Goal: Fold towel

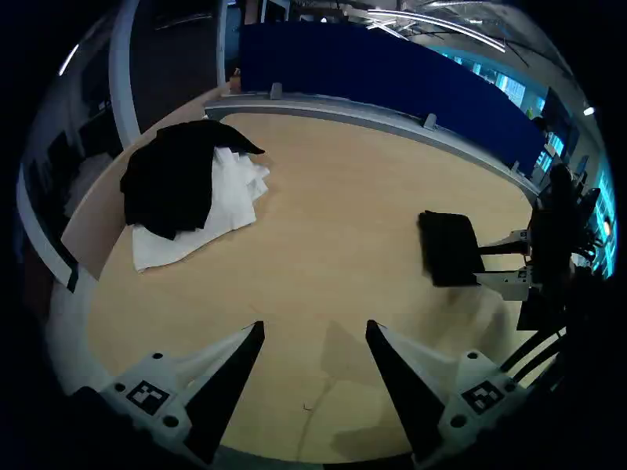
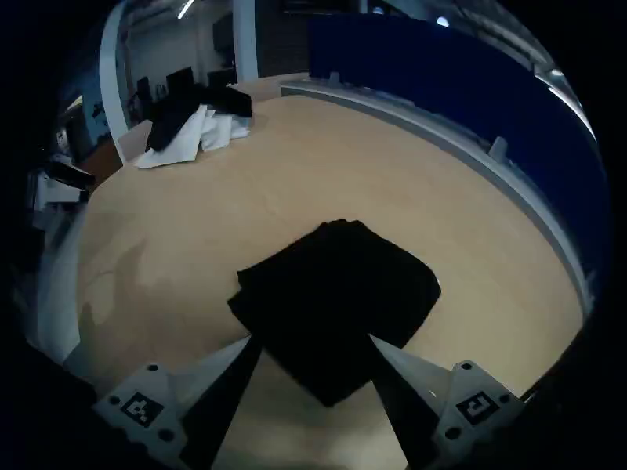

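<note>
Fingers on left gripper (image 1: pixel 313 324) and right gripper (image 2: pixel 313 338) stand released; folded black towel (image 2: pixel 337 305) lies flat on counter (image 2: pixel 313 180) between right pair.

Open-plan office: blue partition (image 1: pixel 392 74), long wooden desk (image 1: pixel 337 235).

Matt black cloth towel (image 2: pixel 337 301), smooth pale wood-look table (image 1: pixel 337 235), soft white cloth pile (image 1: pixel 231 204)

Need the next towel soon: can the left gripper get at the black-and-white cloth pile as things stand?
Probably yes. The left gripper is open and holds nothing, and only bare table lies between it and the cloth pile, which sits off toward the far edge.
</note>
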